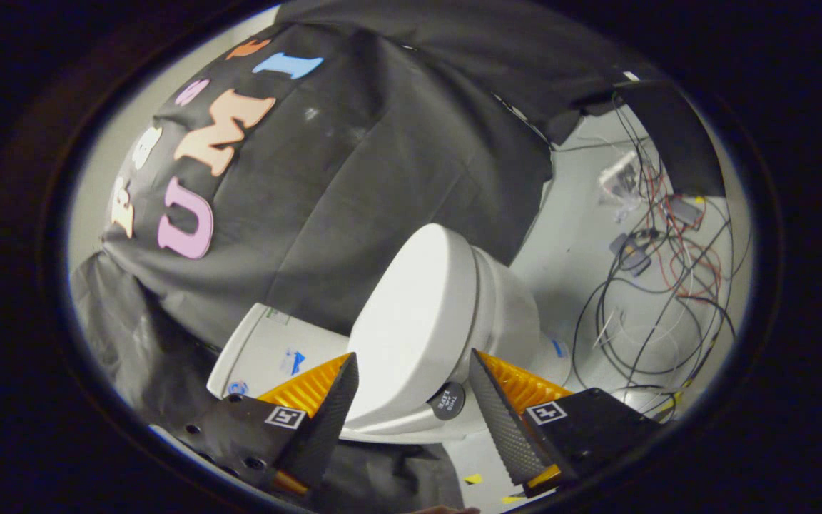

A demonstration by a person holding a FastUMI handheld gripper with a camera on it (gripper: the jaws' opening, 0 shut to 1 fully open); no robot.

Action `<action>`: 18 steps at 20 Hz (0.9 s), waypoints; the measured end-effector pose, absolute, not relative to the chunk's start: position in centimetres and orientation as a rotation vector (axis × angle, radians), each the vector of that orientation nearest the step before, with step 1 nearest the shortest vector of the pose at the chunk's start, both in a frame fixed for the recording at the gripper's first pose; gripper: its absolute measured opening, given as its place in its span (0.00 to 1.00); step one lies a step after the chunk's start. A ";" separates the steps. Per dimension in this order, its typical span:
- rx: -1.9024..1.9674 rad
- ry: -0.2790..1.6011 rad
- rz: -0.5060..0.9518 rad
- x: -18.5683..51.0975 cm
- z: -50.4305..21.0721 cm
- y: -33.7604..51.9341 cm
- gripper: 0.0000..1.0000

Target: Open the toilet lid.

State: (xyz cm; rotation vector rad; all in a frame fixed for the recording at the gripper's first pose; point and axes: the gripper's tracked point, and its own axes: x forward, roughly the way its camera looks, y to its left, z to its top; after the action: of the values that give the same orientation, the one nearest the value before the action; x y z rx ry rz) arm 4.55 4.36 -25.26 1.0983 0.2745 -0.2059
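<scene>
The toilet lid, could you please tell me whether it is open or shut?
Shut: the toilet lid lies flat against the seat, ahead of the open tool, whose fingers touch nothing.

The camera rides on the gripper (pixel 411 371) and looks forward along its two spread fingers, rolled well to one side so the room leans. It sits close to the toilet lid (pixel 411 321), which lies just ahead between the fingers, with the cloth wall (pixel 354 178) and floor cables (pixel 668 271) beyond.
</scene>
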 end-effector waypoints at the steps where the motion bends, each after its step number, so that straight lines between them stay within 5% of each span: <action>1: 1.126 0.283 -0.201 4.5 -25.8 4.7 0.96; 4: 1.191 0.333 -0.207 4.9 -28.0 5.3 0.96; 7: 1.266 0.347 -0.179 5.1 -29.2 6.0 0.77; 13: 1.318 0.411 -0.153 5.5 -32.2 7.8 0.77; 18: 1.447 0.372 -0.187 6.9 -32.5 7.8 0.16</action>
State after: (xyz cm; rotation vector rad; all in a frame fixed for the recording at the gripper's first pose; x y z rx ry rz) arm 6.94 7.79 -32.48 1.4466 0.3719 -0.1874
